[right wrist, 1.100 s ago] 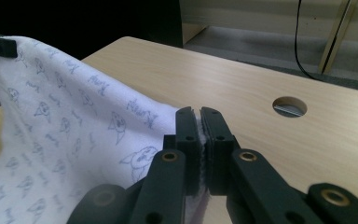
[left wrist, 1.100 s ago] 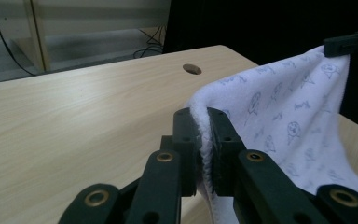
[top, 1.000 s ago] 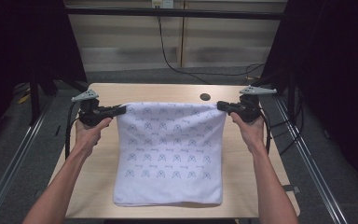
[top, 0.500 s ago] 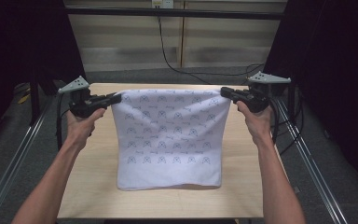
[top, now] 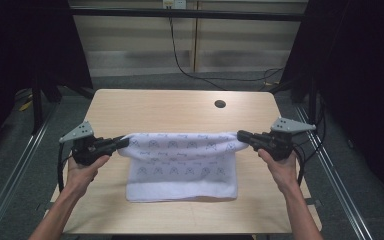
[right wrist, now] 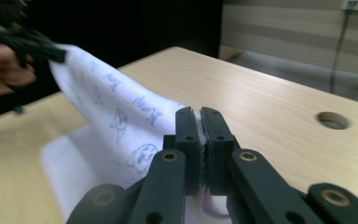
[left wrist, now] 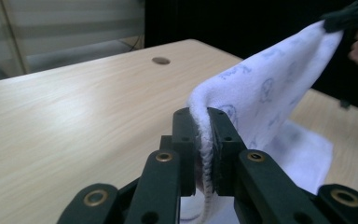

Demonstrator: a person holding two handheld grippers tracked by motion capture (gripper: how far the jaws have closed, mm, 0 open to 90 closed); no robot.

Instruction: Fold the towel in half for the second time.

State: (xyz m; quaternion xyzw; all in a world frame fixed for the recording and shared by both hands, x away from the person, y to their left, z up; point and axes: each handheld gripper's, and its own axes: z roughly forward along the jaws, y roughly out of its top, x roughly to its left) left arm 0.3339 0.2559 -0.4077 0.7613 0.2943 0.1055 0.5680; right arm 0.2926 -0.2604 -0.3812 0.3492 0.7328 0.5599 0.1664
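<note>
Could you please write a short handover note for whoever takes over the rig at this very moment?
Left gripper: shut on the towel's left corner.
Right gripper: shut on the towel's right corner.
White printed towel: top edge held up and stretched between the grippers above the table; its lower part lies on the wood near the front edge.
Done: both corners are gripped and the held edge is over the lying part.
Left, probably: lower the held edge onto the lying part to finish the fold, then release.
</note>
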